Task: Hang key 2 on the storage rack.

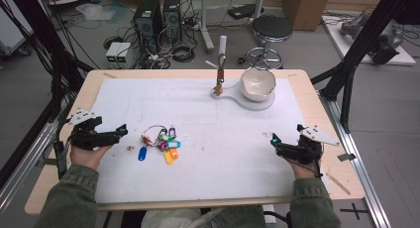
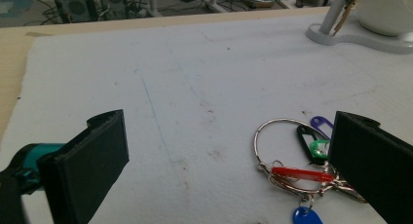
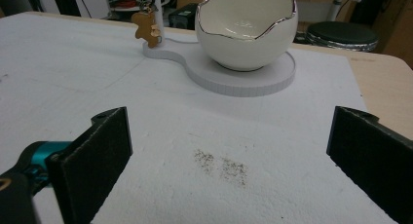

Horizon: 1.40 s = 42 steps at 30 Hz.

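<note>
Keys are what your left gripper (image 1: pixel 120 131) is nearest to: the bunch of keys (image 1: pixel 161 141) on its metal ring lies on the white mat (image 1: pixel 223 153) just ahead of that gripper's tips, towards the middle of the table. In the left gripper view the ring (image 2: pixel 280 151) sits low and to the right between the black jaws, with the red tag (image 2: pixel 299 174) and blue tag (image 2: pixel 304 217) close against the right-hand jaw, so the bunch is off centre rather than squarely in the gap. Both jaws of the left gripper stand wide apart and hold nothing.

Your right gripper (image 1: pixel 274 141) rests well apart from the keys, on the far side of the mat, its jaws also spread and empty; in its own view it faces the white bowl (image 3: pixel 246 27) on the flat stand (image 3: pixel 243 80), with the small post (image 1: pixel 222 49) and a hanging keyring charm (image 3: pixel 146 27) beside it.

The bunch has no single long axis; it spreads with tags fanned towards you and the ring away. Judging from this, the left hand is the one to take it, and you would need to shift slightly right to centre the ring. Open mat surrounds the keys on all sides, and the table edge (image 1: pixel 64 139) is behind your left hand, not in the way.
</note>
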{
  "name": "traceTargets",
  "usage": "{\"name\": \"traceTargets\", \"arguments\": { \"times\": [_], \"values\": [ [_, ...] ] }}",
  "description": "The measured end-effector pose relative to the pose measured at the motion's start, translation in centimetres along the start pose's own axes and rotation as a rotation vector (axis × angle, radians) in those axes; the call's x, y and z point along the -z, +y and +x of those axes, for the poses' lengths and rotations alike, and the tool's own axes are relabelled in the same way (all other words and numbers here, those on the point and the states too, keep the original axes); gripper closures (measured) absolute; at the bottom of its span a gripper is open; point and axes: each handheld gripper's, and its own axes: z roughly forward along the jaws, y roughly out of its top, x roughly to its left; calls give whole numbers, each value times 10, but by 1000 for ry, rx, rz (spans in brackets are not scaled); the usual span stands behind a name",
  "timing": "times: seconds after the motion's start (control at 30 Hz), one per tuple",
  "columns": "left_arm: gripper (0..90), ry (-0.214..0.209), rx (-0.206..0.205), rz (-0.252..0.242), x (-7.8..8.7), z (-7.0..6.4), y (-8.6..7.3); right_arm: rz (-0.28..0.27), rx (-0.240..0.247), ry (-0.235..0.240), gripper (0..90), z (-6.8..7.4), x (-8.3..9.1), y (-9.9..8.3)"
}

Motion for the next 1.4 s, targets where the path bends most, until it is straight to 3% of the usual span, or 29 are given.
{"name": "traceTargets", "arguments": {
  "times": [0.23,0.7,1.03,1.4],
  "values": [
    [17,-32,-30,25,-9,-11,4,3,-3,5,18,0,1,0],
    [17,-68,-36,54,-19,-18,7,14,4,5,18,0,-1,-1],
    [17,-106,-67,103,-32,-30,7,20,12,7,18,0,-3,-2],
    [17,-118,-104,155,-42,-34,3,21,13,11,18,0,-3,-2]
  ]
}}
